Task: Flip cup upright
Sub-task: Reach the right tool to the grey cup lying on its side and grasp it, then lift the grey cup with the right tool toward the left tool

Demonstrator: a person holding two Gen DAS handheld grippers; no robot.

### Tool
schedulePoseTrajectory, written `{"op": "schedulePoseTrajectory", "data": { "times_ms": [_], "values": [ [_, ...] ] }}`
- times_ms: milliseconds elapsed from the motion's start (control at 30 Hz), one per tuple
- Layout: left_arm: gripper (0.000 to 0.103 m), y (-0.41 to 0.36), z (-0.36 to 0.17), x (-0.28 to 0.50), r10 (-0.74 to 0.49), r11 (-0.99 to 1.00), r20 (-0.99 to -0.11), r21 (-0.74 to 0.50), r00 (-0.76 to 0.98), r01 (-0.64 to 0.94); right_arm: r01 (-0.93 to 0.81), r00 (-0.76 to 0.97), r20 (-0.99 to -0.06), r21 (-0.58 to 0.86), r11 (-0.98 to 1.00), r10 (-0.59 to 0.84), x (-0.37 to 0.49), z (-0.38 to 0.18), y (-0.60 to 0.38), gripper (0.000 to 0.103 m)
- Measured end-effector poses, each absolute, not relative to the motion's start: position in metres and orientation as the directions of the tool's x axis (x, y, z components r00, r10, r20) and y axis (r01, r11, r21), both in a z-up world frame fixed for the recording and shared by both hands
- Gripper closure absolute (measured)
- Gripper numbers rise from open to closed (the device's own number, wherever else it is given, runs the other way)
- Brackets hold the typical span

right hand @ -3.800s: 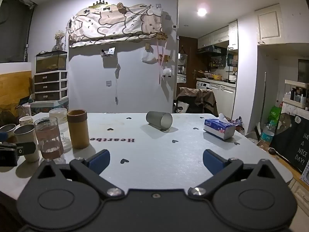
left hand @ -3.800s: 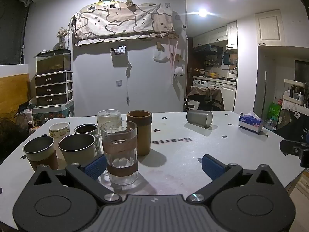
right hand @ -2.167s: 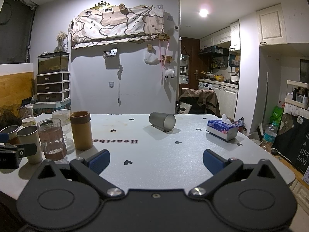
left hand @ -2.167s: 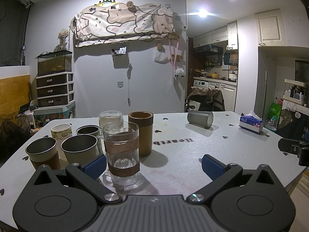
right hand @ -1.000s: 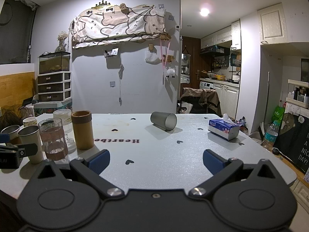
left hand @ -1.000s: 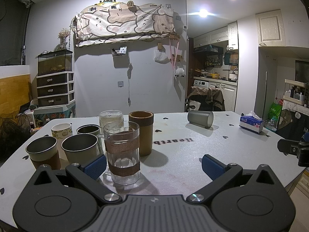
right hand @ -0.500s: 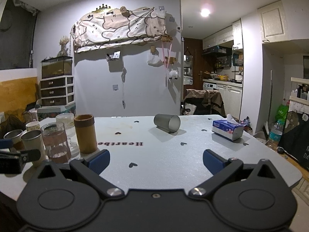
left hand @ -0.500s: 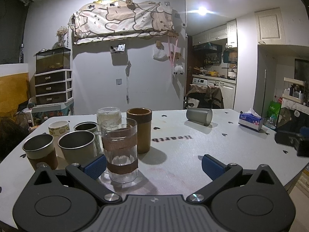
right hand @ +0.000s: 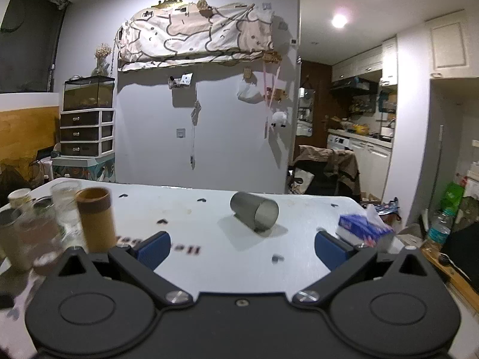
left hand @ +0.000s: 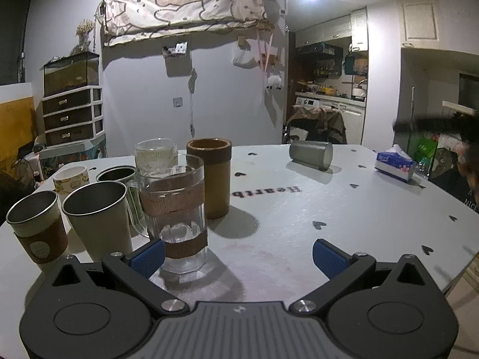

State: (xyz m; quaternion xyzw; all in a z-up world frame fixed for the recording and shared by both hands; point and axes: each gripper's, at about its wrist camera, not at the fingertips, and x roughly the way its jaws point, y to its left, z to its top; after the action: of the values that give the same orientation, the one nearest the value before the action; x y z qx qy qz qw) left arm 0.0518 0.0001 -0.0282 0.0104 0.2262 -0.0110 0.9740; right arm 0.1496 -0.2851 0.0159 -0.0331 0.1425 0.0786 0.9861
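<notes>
A grey frosted cup (right hand: 254, 211) lies on its side on the white table (right hand: 209, 257), its mouth turned toward my right gripper. It also shows far across the table in the left wrist view (left hand: 310, 155). My right gripper (right hand: 242, 249) is open and empty, above the table, short of the cup. My left gripper (left hand: 238, 258) is open and empty near the table's front edge, its left pad (left hand: 148, 255) close beside a glass with brown bands (left hand: 176, 212).
Several upright cups stand in a cluster at the left: a brown cylinder cup (left hand: 209, 176), metal tumblers (left hand: 98, 218), a glass mug (left hand: 154, 155). A blue tissue pack (right hand: 363, 229) lies at the table's right edge. My right gripper appears blurred at the right in the left wrist view (left hand: 443, 127).
My right gripper has risen and moved forward toward the lying cup, which now looks larger and lower in its view. The left gripper has barely moved. The cup has not moved.
</notes>
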Motion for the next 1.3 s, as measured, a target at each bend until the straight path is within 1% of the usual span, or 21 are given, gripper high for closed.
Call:
{"op": "schedulePoseTrajectory", "data": {
  "times_ms": [167,367,467,600,767,867,1000,1033,1100,1167,1300],
  "values": [
    [0.0,0.0,-0.036,0.07,-0.022,0.999,-0.47,0.018,0.882,0.034,-0.173,0.944,-0.29,-0.03,0.984,0.157,0.23,0.037,-0.3,0.0],
    [0.0,0.007,-0.043,0.09,-0.035,0.999,-0.489,-0.014,0.872,0.032,-0.214,0.926,-0.333,-0.085,0.973,0.175,0.338,0.042,-0.298,0.0],
    [0.0,0.008,-0.045,0.102,-0.011,1.0,-0.513,0.004,0.859,0.015,-0.239,0.907,-0.366,-0.043,0.97,0.208,0.389,0.034,-0.299,0.0],
    [0.0,0.015,-0.049,0.112,-0.043,0.999,-0.543,-0.023,0.839,0.037,-0.249,0.882,-0.412,0.007,0.969,0.23,0.451,0.015,-0.297,0.001],
    [0.0,0.022,-0.05,0.117,-0.065,0.998,-0.549,-0.051,0.833,0.044,-0.263,0.832,-0.491,0.062,0.963,0.259,0.512,-0.023,-0.298,0.002],
    [0.0,0.025,-0.048,0.118,-0.057,0.998,-0.548,-0.047,0.835,0.037,-0.265,0.803,-0.526,0.108,0.958,0.281,0.532,-0.045,-0.3,0.002],
    [0.0,0.027,-0.047,0.121,-0.068,0.997,-0.547,-0.056,0.834,0.045,-0.316,0.75,-0.551,0.187,0.93,0.365,0.537,-0.063,-0.3,0.002],
    [0.0,0.027,-0.048,0.121,-0.075,0.997,-0.55,-0.063,0.832,0.048,-0.322,0.744,-0.559,0.18,0.929,0.366,0.535,-0.066,-0.298,0.002],
    [0.0,0.027,-0.049,0.122,-0.09,0.995,-0.552,-0.079,0.829,0.056,-0.331,0.729,-0.585,0.153,0.931,0.355,0.533,-0.071,-0.293,0.013],
    [0.0,0.027,-0.05,0.12,-0.105,0.994,-0.55,-0.093,0.828,0.064,-0.336,0.715,-0.615,0.116,0.935,0.333,0.528,-0.075,-0.285,0.02],
    [0.0,0.028,-0.052,0.116,-0.11,0.993,-0.558,-0.104,0.823,0.063,-0.363,0.729,-0.625,-0.009,0.932,0.279,0.502,-0.076,-0.268,0.023]
  ]
}}
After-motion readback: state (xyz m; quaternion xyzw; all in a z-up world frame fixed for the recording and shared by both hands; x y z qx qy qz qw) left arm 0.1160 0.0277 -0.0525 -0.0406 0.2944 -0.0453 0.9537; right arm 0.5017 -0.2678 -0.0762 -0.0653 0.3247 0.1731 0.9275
